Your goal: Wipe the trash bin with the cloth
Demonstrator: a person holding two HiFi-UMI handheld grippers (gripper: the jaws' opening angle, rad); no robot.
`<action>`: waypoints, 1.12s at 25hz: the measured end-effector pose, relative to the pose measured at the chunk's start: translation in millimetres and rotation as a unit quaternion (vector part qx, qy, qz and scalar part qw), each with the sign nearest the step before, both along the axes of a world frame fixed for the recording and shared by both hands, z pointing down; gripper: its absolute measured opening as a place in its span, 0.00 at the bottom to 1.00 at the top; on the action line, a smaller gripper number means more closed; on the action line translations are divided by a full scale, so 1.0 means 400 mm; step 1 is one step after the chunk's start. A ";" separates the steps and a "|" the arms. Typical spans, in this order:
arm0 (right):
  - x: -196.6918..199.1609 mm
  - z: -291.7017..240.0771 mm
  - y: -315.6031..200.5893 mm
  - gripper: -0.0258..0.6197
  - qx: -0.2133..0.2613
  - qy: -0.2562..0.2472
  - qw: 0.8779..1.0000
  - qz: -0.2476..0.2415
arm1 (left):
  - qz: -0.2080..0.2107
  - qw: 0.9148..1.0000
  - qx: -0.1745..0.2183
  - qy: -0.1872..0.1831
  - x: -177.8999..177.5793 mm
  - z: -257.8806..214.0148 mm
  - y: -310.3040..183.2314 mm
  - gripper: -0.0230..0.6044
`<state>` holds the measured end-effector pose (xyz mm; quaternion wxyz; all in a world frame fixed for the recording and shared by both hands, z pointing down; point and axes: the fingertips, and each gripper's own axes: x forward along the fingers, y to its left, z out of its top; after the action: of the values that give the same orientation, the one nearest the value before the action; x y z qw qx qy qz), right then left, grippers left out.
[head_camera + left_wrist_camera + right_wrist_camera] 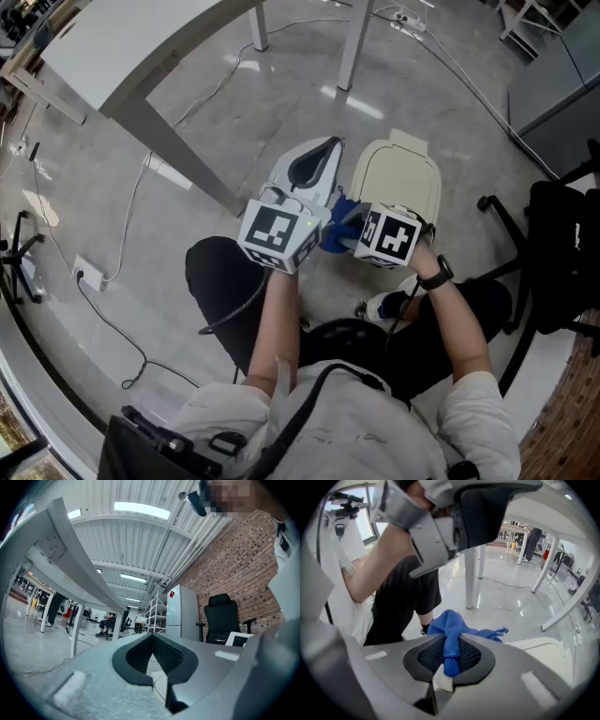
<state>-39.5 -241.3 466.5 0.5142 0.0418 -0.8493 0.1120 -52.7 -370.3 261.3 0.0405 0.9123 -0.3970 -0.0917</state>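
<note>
The cream trash bin [398,178] stands on the grey floor in front of the seated person's knees; its pale rim [546,644] also shows in the right gripper view. My right gripper [353,231] is shut on a blue cloth [336,223], which bunches out past the jaws [451,623] just left of the bin, apart from it. My left gripper [319,161] is held beside the bin's left side, jaws together with nothing between them [152,639]. It also looms at the top of the right gripper view [454,508].
A white table [141,56] with grey legs stands beyond the bin. Cables and a power strip [89,275] lie on the floor at the left. A black office chair [562,253] is at the right, near a brick wall.
</note>
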 end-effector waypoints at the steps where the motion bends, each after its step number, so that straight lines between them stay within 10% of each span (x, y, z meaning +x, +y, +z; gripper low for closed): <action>1: 0.012 -0.009 0.028 0.11 -0.009 -0.008 1.000 0.000 | 0.002 1.000 0.000 0.001 0.006 0.002 0.002 0.04; 16: 0.423 -0.008 0.199 0.11 -0.111 0.062 0.989 0.072 | 0.052 0.999 -0.013 -0.007 0.159 0.042 0.021 0.04; 28: 0.715 0.020 -0.105 0.11 -0.099 0.061 0.953 0.279 | 0.054 0.998 -0.017 -0.029 0.172 0.054 -0.002 0.04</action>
<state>246.4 -283.5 474.5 0.5149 0.2331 -0.7552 0.3319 16.3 -371.0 283.0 0.0498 0.9339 -0.3496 -0.0561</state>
